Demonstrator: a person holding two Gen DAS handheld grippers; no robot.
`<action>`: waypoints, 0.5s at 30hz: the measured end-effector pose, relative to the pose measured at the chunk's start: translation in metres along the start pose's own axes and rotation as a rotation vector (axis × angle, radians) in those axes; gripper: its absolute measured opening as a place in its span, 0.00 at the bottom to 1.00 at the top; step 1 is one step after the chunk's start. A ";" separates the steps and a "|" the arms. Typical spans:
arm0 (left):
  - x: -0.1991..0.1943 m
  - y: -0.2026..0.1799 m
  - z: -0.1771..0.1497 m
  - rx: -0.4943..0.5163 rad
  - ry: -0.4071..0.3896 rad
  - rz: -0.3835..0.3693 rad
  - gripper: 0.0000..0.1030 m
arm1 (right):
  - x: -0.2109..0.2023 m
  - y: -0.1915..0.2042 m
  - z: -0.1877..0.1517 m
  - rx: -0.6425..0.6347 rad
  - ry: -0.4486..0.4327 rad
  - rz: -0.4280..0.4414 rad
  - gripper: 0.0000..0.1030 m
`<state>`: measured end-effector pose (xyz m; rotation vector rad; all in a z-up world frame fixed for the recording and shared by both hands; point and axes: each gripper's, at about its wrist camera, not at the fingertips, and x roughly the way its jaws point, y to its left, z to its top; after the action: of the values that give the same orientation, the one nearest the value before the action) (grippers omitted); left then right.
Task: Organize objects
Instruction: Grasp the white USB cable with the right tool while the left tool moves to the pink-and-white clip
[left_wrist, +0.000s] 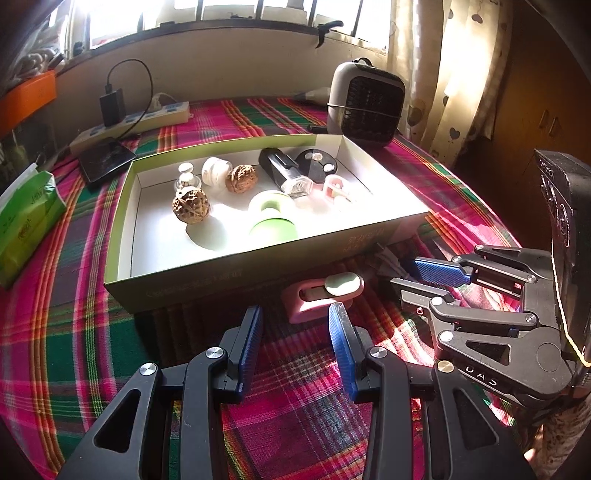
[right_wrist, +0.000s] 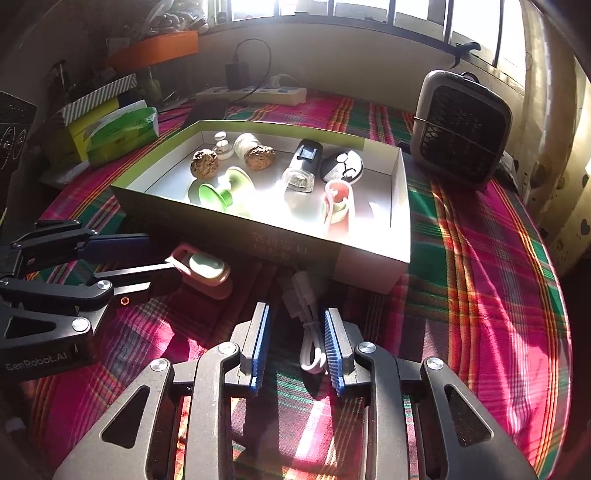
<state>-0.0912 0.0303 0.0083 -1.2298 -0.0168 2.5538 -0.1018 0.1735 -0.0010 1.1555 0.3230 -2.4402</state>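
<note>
Blue ribbed pads line both tools. Left hand-held gripper: jaws spread, holding nothing, hovering over the plaid cloth of the tabletop. Just beyond its tips lies a pink holder with a pale green oval piece on top, close against the near wall of the box.

Right hand-held gripper: jaws spread, straddling a coiled white cable that lies on the cloth between the pads; contact with the pads cannot be told.

Beyond both, an open green cardboard box with a white interior. Inside: two walnuts, a green spool-shaped item, a black bottle-like item, a round black case, a small pink piece, two small white items.

Further back: a green tissue pack to the left, a phone, a power strip with a black charger, a grey desk fan, then the window sill.
</note>
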 end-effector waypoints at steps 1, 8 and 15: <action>0.000 -0.001 0.000 0.004 0.002 -0.007 0.34 | -0.001 0.001 -0.001 0.000 -0.001 -0.002 0.23; 0.001 -0.009 -0.001 0.022 0.003 -0.051 0.34 | -0.003 -0.003 -0.003 0.015 -0.002 -0.006 0.16; -0.001 -0.021 -0.003 0.038 0.009 -0.102 0.34 | -0.006 -0.007 -0.007 0.026 -0.002 -0.013 0.16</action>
<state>-0.0828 0.0495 0.0101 -1.1951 -0.0288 2.4499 -0.0972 0.1840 0.0000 1.1652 0.2994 -2.4639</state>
